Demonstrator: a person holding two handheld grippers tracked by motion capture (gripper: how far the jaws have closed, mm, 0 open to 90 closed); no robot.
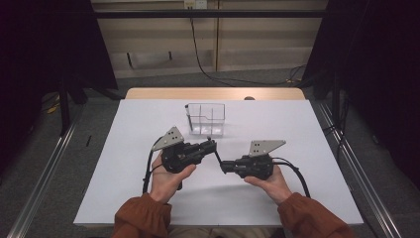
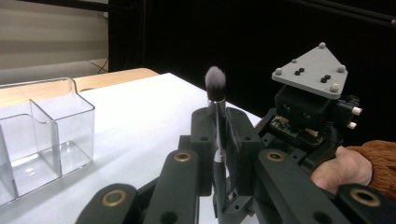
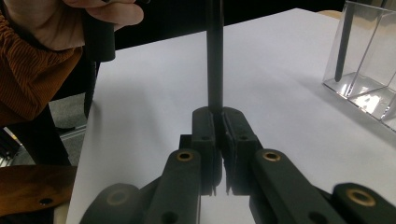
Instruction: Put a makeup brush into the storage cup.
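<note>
Above white table [image 1: 124, 163]: left gripper [image 1: 212, 145], right gripper [image 1: 224, 166] both clamped on makeup brush [image 2: 215, 86]; no legible writing.

A high camera looks forward and down over my counter [image 1: 148, 198]. Close cameras on my two grippers look along their jaws; all share the clear organizer [image 1: 205, 119].

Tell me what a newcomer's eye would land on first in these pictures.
Probably the slim makeup brush bridging the two grippers at mid-table: the left gripper is shut on it near its fluffy tip, the right gripper on its dark handle. Next, the clear divided organizer just beyond them on the white table, with one dark stick standing inside.
</note>
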